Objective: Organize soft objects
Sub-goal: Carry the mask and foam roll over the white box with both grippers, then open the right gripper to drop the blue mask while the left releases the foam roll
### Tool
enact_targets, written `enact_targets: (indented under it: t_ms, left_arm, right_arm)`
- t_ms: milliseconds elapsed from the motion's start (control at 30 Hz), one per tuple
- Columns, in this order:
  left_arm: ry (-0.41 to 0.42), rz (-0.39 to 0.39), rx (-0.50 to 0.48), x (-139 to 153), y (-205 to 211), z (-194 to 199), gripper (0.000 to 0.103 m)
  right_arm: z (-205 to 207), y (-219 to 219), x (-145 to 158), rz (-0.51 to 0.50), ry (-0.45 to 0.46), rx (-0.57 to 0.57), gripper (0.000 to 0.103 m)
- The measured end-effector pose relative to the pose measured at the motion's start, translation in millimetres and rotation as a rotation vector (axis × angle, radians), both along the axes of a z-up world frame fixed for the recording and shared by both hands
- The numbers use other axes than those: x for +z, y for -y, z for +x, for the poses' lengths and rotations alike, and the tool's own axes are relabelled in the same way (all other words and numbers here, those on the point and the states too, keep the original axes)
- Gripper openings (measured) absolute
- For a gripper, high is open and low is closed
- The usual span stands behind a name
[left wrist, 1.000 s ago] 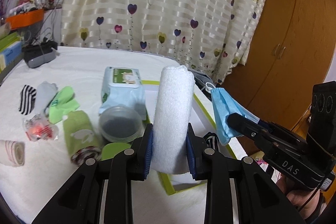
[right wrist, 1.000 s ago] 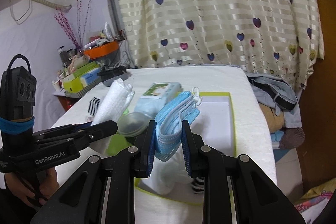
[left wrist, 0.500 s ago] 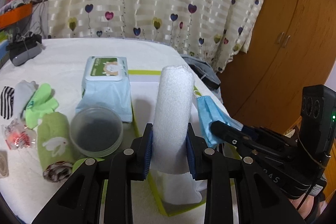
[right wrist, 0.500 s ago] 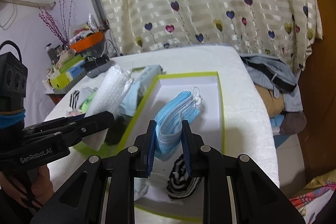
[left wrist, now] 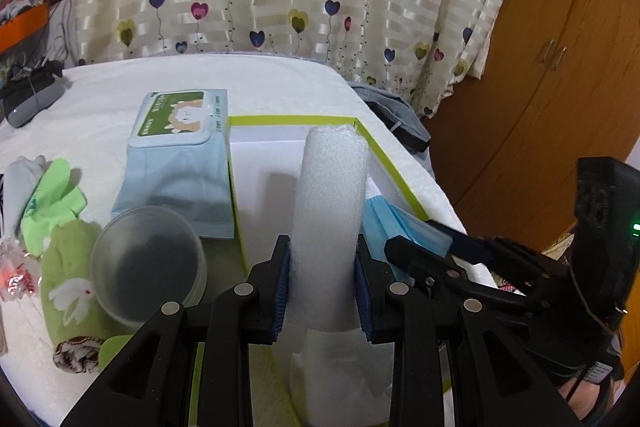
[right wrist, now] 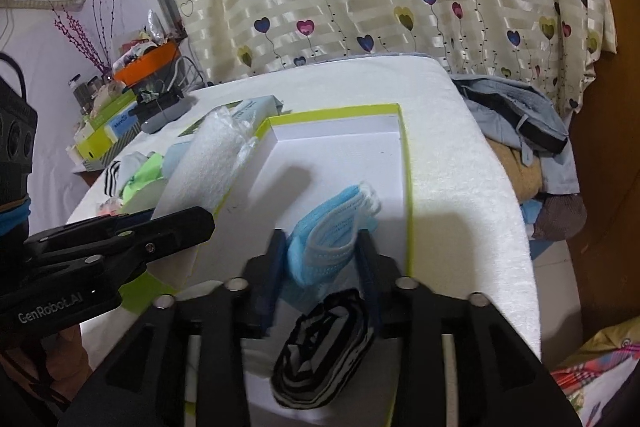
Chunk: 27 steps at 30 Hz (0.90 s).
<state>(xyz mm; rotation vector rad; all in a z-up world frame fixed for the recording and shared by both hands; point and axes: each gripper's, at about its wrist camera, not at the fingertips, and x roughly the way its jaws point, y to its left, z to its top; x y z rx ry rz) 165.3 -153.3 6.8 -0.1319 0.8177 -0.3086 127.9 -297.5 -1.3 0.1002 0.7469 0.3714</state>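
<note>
The rolled white fleecy towel (left wrist: 329, 211) stands upright, clamped between the left gripper's (left wrist: 323, 269) blue pads above the lime-rimmed white tray (right wrist: 405, 155). The folded light-blue face mask (right wrist: 326, 233) lies in that tray between the right gripper's (right wrist: 322, 259) jaws, which have just been opening and stand clear of it; a striped black-and-white sock (right wrist: 324, 347) lies just behind.

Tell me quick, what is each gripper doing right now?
Left gripper: closed on the white towel roll.
Right gripper: open, jaws just spread; the blue face masks sit loose between them in the box.
</note>
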Motion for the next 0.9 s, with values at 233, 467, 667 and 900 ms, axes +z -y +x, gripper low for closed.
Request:
enact_targets:
  t_ms: [233,467,667,900]
  left_arm:
    - [-0.021,0.024,-0.005,-9,9,9,0.030]
    - [-0.017,0.020,-0.024,-9,14,10,0.043]
    - [0.010,0.007,-0.026,2,12,-2,0.043]
    - [0.059,-0.009,-0.027,20,4,-29,0.043]
  right_arm:
    - [-6,5,10,-0.010,0.040,-0.003,0.046]
    - [-12,13,15,0.000,0.052,-0.019,0.046]
    - [-18,18,19,0.004,0.053,-0.036,0.046]
    - [-32,12,30,0.000,0.072,-0.026,0.046]
